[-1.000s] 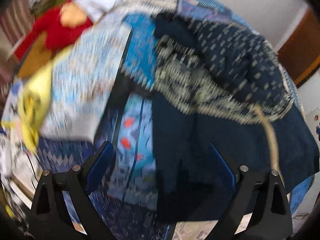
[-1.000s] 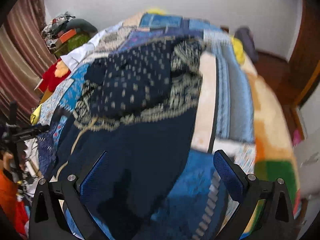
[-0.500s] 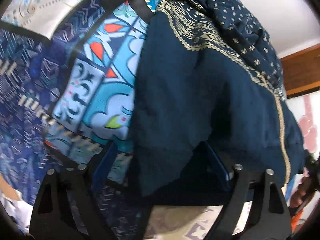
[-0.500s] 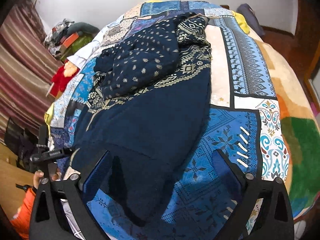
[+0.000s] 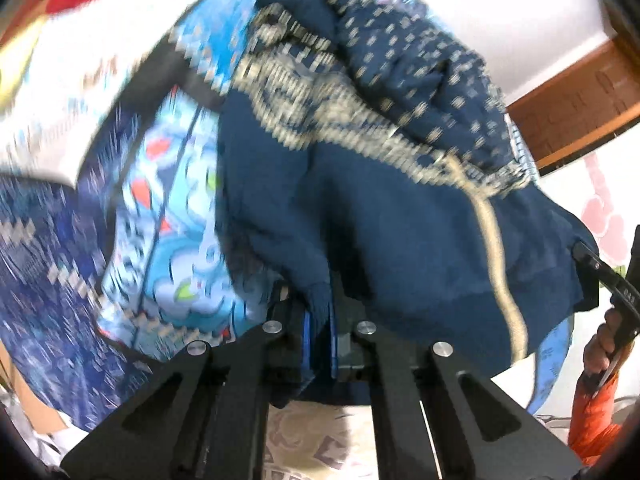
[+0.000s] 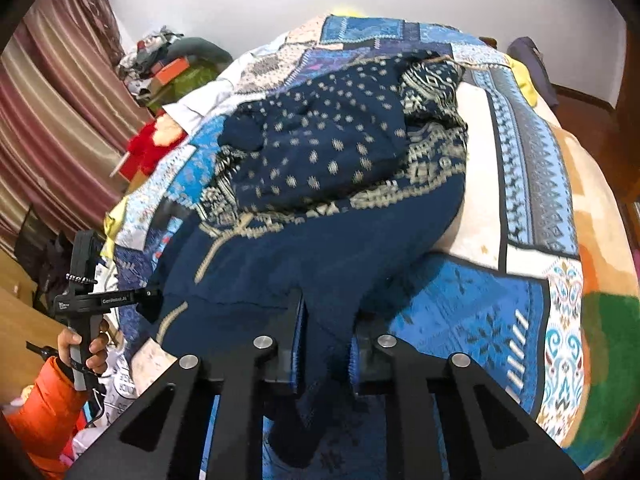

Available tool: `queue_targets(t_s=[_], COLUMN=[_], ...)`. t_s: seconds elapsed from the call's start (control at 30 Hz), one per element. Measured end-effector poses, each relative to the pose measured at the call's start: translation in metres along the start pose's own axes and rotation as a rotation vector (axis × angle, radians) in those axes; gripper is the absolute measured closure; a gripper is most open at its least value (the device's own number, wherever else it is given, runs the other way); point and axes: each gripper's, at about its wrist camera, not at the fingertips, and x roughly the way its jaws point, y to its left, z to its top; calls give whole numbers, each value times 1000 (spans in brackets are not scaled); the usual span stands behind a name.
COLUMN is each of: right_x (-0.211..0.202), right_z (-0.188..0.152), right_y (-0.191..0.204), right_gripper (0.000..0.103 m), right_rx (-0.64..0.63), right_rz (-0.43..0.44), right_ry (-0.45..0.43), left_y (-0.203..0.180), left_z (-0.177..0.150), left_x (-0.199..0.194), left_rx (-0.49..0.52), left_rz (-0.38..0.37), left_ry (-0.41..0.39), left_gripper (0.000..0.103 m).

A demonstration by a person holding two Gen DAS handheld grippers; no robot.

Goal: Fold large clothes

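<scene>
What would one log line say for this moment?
left fingers: just closed on garment hem | right fingers: just closed on hem | garment: on bed

Our left gripper [image 5: 319, 330] jaws just closed, pinching navy garment [image 5: 380, 216] edge. Garment lies bunched on patchwork quilt [image 5: 168, 216]. Our right hand [image 5: 600, 344] at frame's right edge.
</scene>
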Motion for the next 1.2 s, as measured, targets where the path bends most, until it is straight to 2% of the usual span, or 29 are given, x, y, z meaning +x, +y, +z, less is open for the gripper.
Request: queue_targets(t_s=[0.13, 0.33, 0.4, 0.5, 0.63, 0.8, 0.9, 1.0, 1.07, 1.2], right_x=[-11, -24, -25, -20, 2, 63, 113, 165, 187, 190], right_z=[21, 75, 98, 134, 195, 275, 305, 316, 313, 306], right_y=[-2, -7, -10, -14, -22, -48, -71, -96, -111, -133], right_gripper=[92, 94, 94, 95, 95, 95, 95, 95, 95, 94], right_rx=[1, -24, -33, -39, -42, 0, 29, 53, 48, 44], right_rz=[19, -4, -17, -33, -88, -167, -205, -240, -243, -147], right_ry=[-53, -161, -195, -230, -277, -270, -220, -136, -95, -94], left_y=[-17, -42, -51, -61, -59, -34, -10, 11, 23, 26], left_z=[30, 101, 129, 178, 243, 312, 337, 347, 347, 346], left_x=[-28, -65, -73, -75, -61, -7, 42, 91, 117, 132], left_rx=[70, 110, 120, 129, 81, -13, -74, -102, -115, -84], left_rz=[26, 22, 42, 83, 122, 211, 246, 304, 315, 345], left_ry=[-82, -230, -280, -352, -402, -390, -329, -255, -205, -194], left_gripper=[97, 98, 98, 98, 98, 98, 98, 96, 95, 91])
